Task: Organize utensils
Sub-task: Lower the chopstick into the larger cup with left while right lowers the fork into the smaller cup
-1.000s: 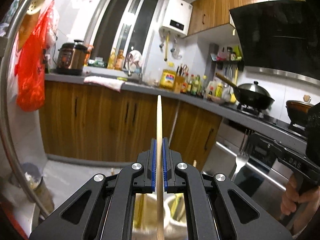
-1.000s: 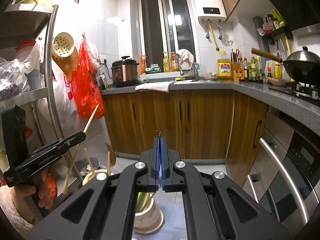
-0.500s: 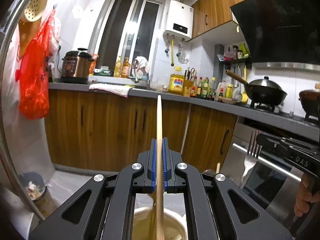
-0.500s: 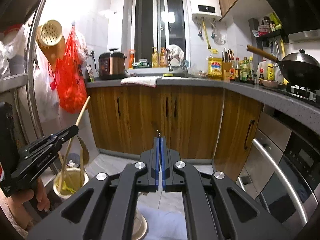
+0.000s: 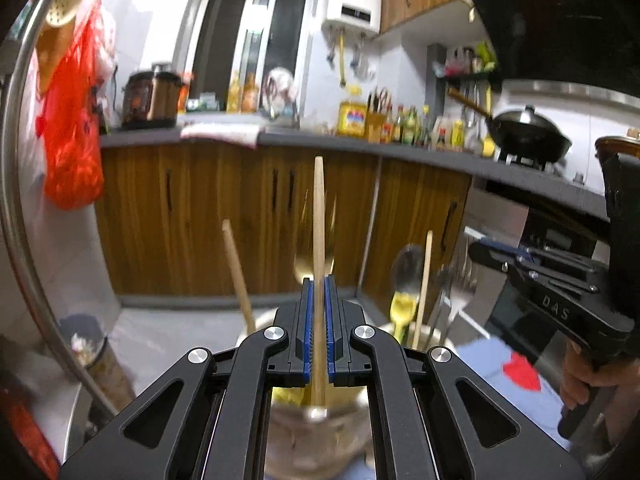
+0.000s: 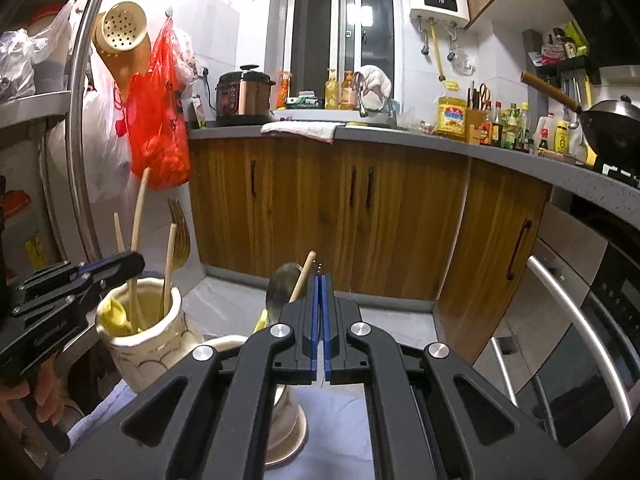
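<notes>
Your left gripper point(image 5: 318, 292) is clenched on a slim wooden chopstick point(image 5: 318, 216), round in section and pale tan; it stands nearly upright between the ribbed blue pads, its lower end dipping into the cream ceramic holder point(image 6: 138, 340) just below. From the right wrist view that holder shows a glossy, rounded body with faint scalloped line work, and it carries more wooden sticks, a gold-toned fork point(image 6: 179, 232) and something yellow and soft-looking at its rim. Your right gripper point(image 6: 321, 280) is pinched shut on thin metal, only tiny points of it showing above the blue pads; in the left wrist view a steel fork point(image 5: 460, 288) hangs near that gripper's tip, blurred. Directly below the right gripper sits a second cream holder point(image 6: 286, 420) with a dull metal spoon point(image 6: 282, 288) and another wooden stick leaning in it. Both holders stand on a pale blue cloth point(image 6: 340, 420) with a red patch. The black gripper bodies are matte with bright round rivets; the right one's side reads "DAS" in the left wrist view. The lettering on the left one is too blurred to read.
</notes>
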`<state>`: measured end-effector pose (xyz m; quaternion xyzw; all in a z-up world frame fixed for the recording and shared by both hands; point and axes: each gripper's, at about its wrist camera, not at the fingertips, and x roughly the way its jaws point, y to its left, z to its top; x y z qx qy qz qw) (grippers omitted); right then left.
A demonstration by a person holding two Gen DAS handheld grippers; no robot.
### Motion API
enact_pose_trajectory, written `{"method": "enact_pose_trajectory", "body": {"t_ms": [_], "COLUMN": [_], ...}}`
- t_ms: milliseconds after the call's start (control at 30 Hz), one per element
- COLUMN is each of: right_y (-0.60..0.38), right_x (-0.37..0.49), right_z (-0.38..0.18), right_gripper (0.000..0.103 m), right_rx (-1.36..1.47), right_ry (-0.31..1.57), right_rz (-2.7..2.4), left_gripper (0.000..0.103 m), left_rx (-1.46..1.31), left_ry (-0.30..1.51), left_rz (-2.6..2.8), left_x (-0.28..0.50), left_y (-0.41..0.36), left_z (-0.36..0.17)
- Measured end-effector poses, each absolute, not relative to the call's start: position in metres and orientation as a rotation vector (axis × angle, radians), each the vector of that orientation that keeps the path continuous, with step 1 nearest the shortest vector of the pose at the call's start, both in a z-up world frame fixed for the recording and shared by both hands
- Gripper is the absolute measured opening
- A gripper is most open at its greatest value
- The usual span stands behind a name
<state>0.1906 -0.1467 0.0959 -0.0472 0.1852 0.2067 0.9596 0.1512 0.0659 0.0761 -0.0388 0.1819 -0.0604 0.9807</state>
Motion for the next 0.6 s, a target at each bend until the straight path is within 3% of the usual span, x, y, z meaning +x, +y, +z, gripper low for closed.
{"method": "enact_pose_trajectory", "body": {"t_ms": [267, 600], "right_y": [-0.142, -0.145], "right_x": [0.193, 0.196], "right_z": [0.085, 0.082], "right_gripper": [0.002, 0.002], "right_rx": [-0.091, -0.070], "right_ry": [0.399, 0.405], "right_rz": [0.422, 0.422], "left_gripper": [0.006, 0.006], "left_rx": [-0.071, -0.054], "left_ry": [0.477, 0.476], "left_rz": [-0.105, -0.103], "left_x": [0.150, 0.148], "left_y": [0.072, 0.068], "left_z": [0.064, 0.063]}}
